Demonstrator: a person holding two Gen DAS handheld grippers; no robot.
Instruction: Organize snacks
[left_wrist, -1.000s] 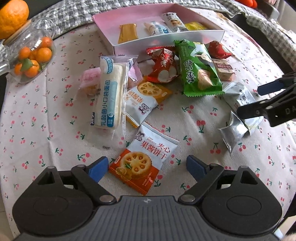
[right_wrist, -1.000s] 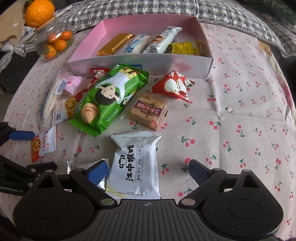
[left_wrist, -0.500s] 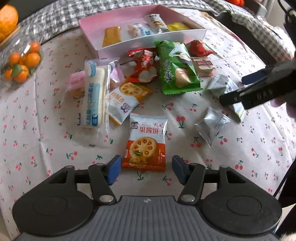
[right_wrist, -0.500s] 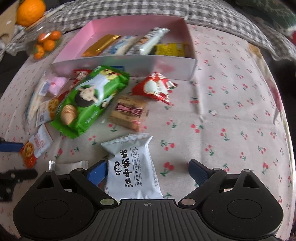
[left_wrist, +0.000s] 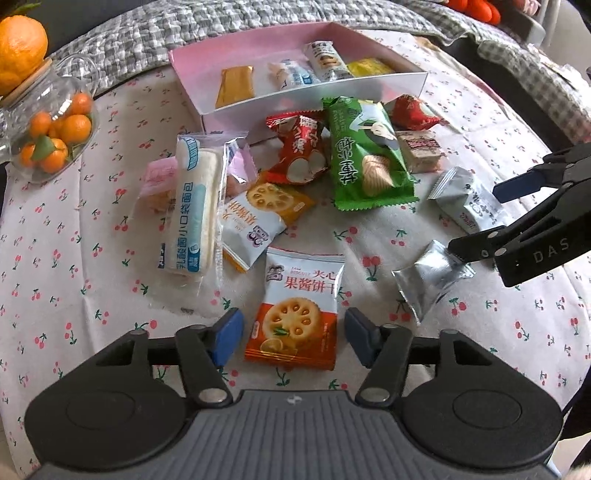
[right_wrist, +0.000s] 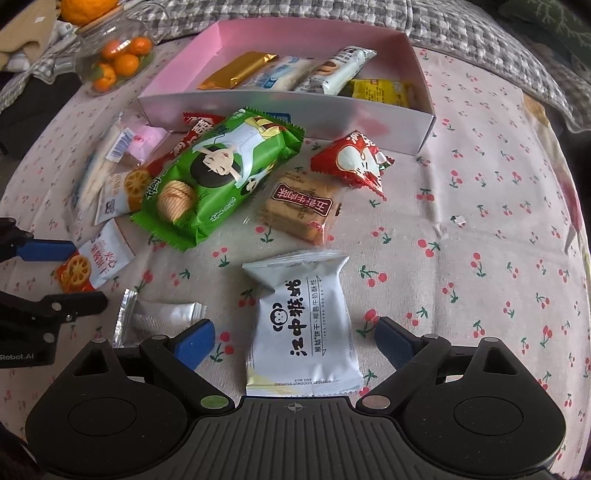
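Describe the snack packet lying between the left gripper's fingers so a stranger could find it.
On the cherry-print tablecloth, in front of the pink box, find the packet nearest the left gripper, whose jaws are closing around it. It is white above, orange-red below, showing a lotus-root-shaped biscuit.

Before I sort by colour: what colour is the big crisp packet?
Green crisp packet, clearest in the right wrist view.

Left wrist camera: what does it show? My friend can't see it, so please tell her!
The left gripper is closing around an orange biscuit packet on a cherry-print tablecloth, pads not yet touching. Beyond lie more snacks and a pink box with four inside.
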